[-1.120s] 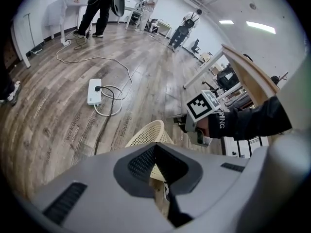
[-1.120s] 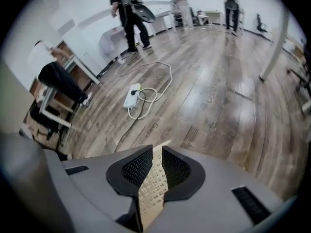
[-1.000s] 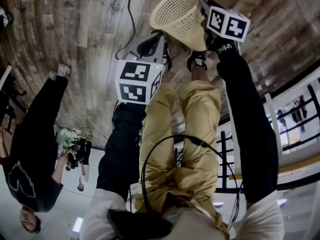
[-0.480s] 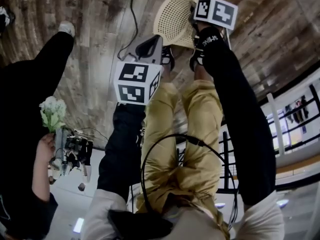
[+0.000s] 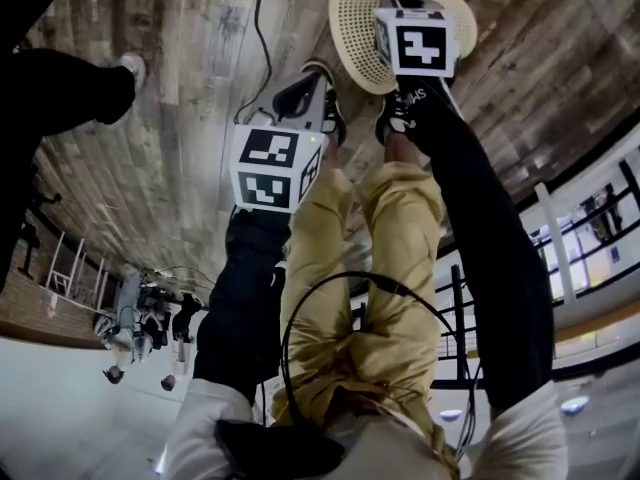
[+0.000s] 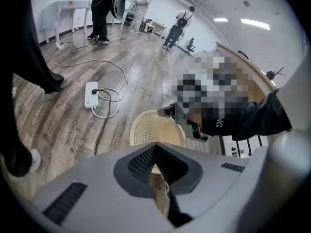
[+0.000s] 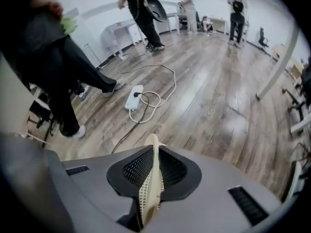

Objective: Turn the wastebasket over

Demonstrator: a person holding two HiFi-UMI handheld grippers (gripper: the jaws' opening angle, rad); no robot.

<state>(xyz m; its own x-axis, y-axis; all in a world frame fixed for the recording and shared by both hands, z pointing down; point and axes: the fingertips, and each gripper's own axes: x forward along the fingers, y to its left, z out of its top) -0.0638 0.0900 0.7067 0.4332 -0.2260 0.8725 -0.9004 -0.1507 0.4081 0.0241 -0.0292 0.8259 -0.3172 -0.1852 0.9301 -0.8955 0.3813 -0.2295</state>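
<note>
Fingers of right gripper have just been closing. They pinch mesh wall of cream wastebasket, just beyond wearer's shoes, mouth tipped toward wearer. Fingers of left gripper together, empty, near side of basket. Turn looks partway: full flip and set-down remain. Power strip with looped cable far left, bystander's legs beyond – neither in way.

Wastebasket: one. Claws: two, left claw, right claw. Power strip: one.
</note>
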